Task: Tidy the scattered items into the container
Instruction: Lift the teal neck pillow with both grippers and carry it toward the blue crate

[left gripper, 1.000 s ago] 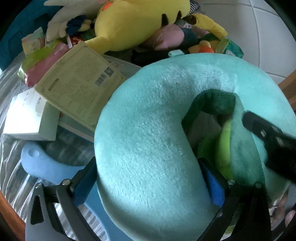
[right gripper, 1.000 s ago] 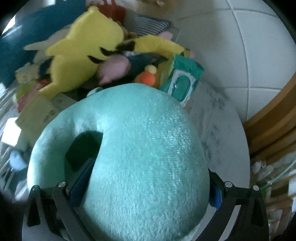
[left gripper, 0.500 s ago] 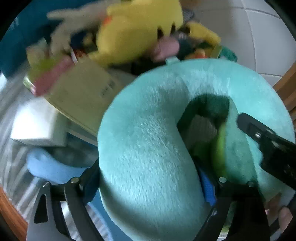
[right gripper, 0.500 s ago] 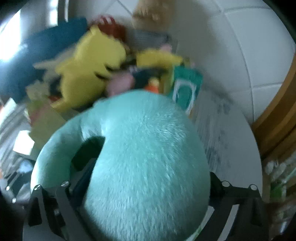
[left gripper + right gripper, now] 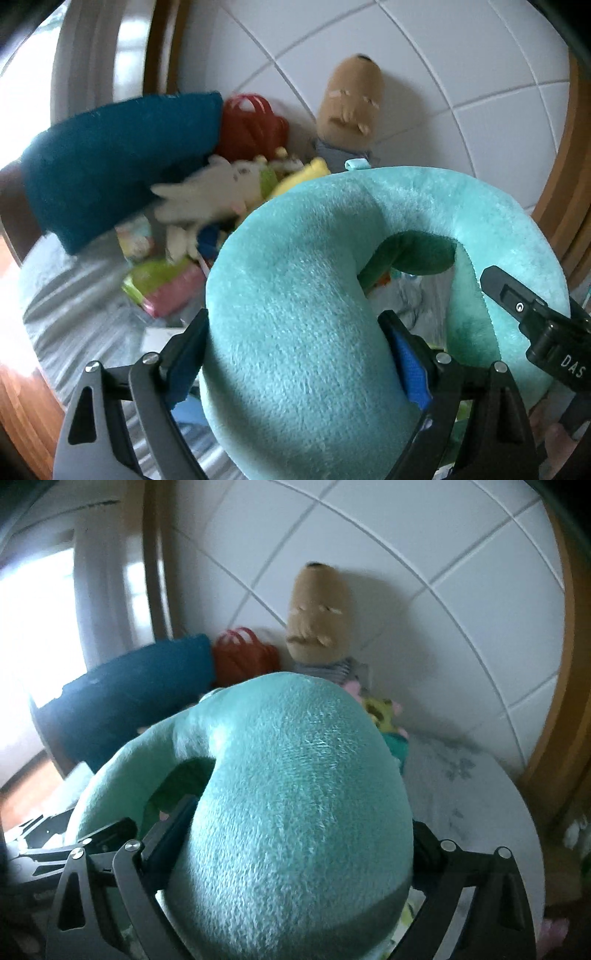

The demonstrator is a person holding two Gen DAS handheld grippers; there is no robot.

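Both the left tongs and right tongs pinch one arm each of the teal plush U-shaped neck pillow, their jaws having just narrowed.

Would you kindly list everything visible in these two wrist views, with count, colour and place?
neck pillow: one, mint green, gripped at both ends
cushion: one, dark teal, left, by the wall
bag: one, red, beside the cushion
plush toy: one, tan, against the tiled wall
white plush: one, blurred, amid the pile
packets: green and pink, on the grey bedding
left gripper: black, blue pads, clamping the pillow
right gripper: black, clamping the other end
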